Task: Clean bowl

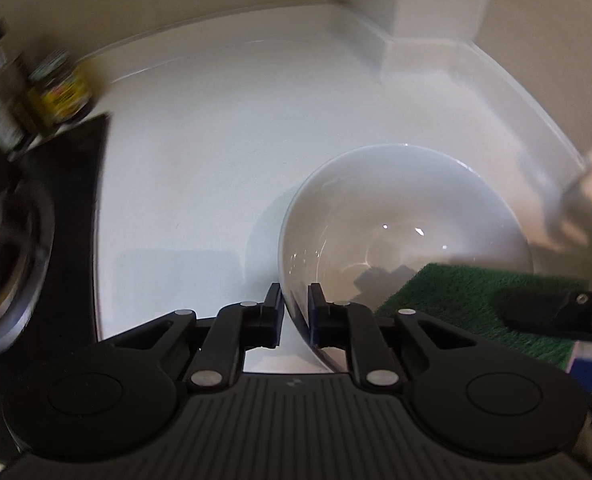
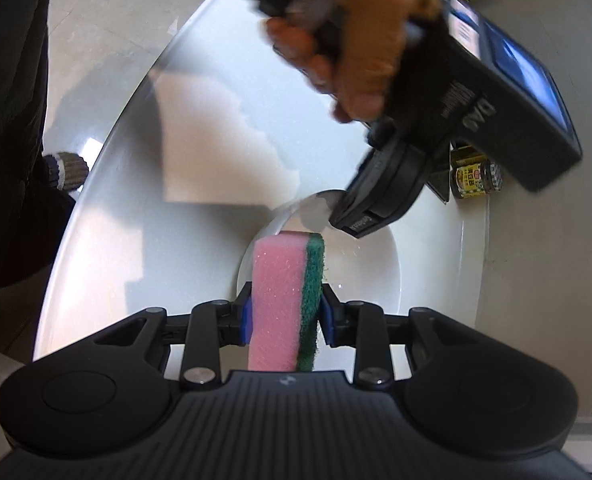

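Left gripper (image 1: 296,300) steeply downward astride bowl (image 1: 408,216) rim.

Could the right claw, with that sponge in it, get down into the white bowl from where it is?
Probably yes. The right claw, shut on the sponge, hangs just above the bowl, whose inside lies open beneath it. The left claw sits at the far rim, off to one side of that path.

The bowl (image 1: 404,220) sits on the surface (image 1: 215,140). Its near rim lies between the left tool's (image 1: 296,304) fingers. The sponge (image 2: 285,300), in the right tool (image 2: 285,316), reaches over the bowl's right side. Jars (image 1: 59,88) stand far left.
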Tool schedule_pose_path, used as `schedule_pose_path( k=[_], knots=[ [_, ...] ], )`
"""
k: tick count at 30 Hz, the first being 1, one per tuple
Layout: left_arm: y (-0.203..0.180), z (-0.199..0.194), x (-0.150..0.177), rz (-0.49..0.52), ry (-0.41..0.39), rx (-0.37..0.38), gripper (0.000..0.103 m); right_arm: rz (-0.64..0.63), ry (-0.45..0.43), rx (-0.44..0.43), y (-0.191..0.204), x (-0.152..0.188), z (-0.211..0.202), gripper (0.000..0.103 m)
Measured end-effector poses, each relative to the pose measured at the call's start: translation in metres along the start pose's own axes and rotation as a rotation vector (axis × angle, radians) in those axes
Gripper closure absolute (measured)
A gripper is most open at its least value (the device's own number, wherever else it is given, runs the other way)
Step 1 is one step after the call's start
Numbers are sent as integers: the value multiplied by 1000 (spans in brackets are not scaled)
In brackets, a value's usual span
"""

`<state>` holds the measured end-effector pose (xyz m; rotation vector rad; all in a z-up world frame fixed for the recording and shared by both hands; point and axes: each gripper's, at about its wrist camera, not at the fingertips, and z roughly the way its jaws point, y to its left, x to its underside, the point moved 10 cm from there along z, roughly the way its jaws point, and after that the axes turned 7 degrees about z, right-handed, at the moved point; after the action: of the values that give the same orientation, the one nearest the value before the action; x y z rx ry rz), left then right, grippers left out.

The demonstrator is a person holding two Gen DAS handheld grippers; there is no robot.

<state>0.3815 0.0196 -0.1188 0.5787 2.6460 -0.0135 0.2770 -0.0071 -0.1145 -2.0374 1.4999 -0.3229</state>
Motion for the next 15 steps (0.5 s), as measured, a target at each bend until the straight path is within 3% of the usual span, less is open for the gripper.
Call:
schedule_pose_path(
  k=[2, 11, 15],
  knots=[
    [2, 5, -6, 35, 15, 29, 86, -12, 8, 4, -2, 1, 1, 75],
    [3, -13, 19, -231, -101, -26, 83, 47, 6, -12, -7, 0, 6, 75],
    [-2, -8, 20, -233, -105, -49, 87, 45, 11, -15, -8, -3, 6, 75]
  ],
)
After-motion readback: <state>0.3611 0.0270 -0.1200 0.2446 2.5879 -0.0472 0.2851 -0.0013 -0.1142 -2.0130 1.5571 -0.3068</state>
